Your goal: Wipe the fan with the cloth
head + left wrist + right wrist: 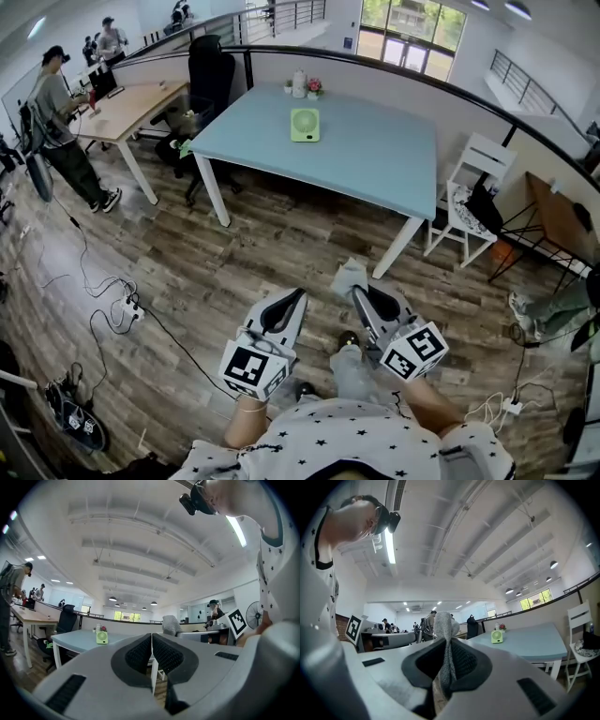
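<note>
Fan (305,125) sits on the blue table (375,173), well apart from me. My right gripper (360,293) pinches the grey cloth (349,276) (bunched above the jaws); left gripper (298,296) is clenched on nothing.

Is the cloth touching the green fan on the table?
No, the right gripper holds the cloth far from the fan on the table.
</note>
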### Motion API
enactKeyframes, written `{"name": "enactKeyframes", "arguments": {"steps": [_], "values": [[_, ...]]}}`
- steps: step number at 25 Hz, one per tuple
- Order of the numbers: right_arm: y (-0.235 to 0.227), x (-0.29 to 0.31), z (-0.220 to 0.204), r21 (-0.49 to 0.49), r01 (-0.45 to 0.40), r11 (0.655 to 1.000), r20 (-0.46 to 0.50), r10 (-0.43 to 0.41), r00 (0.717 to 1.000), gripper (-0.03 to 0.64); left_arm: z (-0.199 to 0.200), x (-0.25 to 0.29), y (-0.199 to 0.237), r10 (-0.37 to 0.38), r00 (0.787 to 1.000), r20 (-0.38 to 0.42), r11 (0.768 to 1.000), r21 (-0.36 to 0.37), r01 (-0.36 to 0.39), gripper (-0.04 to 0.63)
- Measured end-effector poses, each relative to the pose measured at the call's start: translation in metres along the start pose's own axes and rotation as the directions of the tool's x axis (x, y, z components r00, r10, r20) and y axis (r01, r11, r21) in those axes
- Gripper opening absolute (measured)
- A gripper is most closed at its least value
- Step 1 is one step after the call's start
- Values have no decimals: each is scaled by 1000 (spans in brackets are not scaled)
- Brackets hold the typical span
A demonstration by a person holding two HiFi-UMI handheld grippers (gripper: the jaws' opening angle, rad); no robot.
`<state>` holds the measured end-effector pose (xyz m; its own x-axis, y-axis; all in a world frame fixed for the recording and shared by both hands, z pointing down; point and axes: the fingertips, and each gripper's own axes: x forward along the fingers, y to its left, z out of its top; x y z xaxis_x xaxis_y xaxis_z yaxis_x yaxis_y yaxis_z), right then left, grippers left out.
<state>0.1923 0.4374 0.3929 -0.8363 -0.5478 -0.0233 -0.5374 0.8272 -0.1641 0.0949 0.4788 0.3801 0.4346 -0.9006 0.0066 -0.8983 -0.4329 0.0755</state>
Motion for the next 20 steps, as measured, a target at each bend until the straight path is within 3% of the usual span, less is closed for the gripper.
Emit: {"name": "enactKeyframes", "arguments": {"steps": [9, 20], "values": [[-31, 45, 4, 9, -75, 997, 13, 75, 997, 26, 3, 35, 34, 61, 998, -8, 998, 17, -61, 32], [-102, 99, 5, 41, -131, 990, 2, 131, 991, 26, 2, 110, 77, 130, 991, -18, 991, 19, -130, 32]]}}
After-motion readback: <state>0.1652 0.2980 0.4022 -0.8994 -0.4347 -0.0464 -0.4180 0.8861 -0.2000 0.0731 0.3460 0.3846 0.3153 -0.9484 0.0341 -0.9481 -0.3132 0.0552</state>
